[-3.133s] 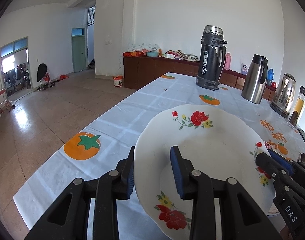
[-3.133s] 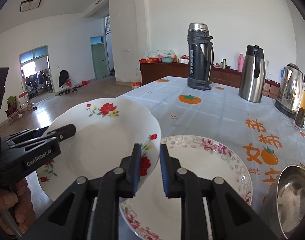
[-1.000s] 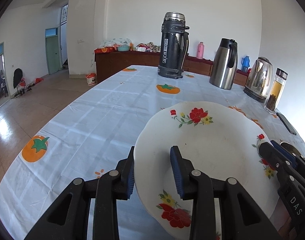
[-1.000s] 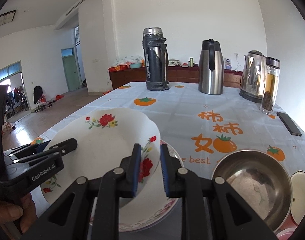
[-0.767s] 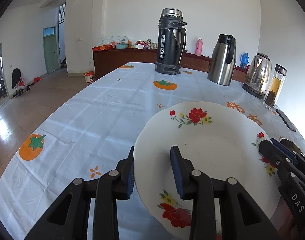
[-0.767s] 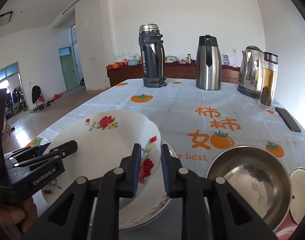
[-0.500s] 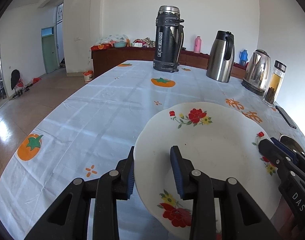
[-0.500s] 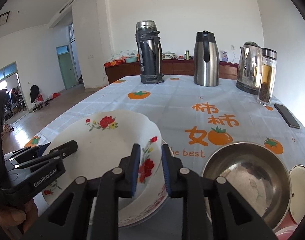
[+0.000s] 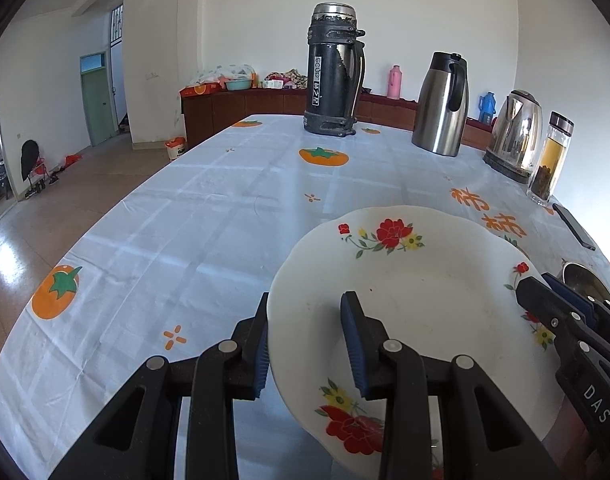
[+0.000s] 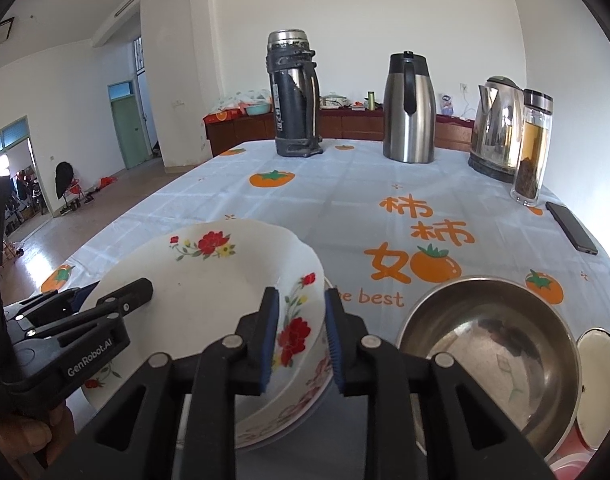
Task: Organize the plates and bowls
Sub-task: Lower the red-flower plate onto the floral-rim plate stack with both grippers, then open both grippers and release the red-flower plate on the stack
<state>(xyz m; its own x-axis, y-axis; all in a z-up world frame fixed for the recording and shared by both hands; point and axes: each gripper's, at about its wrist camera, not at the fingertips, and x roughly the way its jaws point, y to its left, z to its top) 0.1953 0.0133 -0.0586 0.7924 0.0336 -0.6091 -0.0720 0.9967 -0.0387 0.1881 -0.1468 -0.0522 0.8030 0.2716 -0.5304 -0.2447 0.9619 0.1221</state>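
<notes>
- Both grippers are on the same white floral plate (image 9: 417,288) — one dish, two grips, held at the near edge of the table (image 9: 225,208).
- The left gripper (image 9: 305,344) has its blue-padded jaws set either side of the plate's left rim, fairly narrow; its inner finger lies on the plate's face, though whether both pads press the rim is hard to tell.
- The right gripper (image 10: 299,340) straddles the opposite, right rim, jaws narrow around the red flower print there, with a sliver of gap showing on the outer side.
- In the right wrist view the floral plate (image 10: 209,276) sits over a second plate with a pink-patterned border (image 10: 301,396), which peeks out beneath its near-right edge; touching or just above, I can't tell.
- Just right of that pair sits a steel bowl (image 10: 489,348), and a small white dish (image 10: 599,368) beside it at the far right.
- Across the far end stand a black thermos (image 10: 293,96), a steel carafe (image 10: 409,108), a kettle (image 10: 497,128) and a glass tea bottle (image 10: 533,148), with a phone (image 10: 571,228) lying near the right edge.
</notes>
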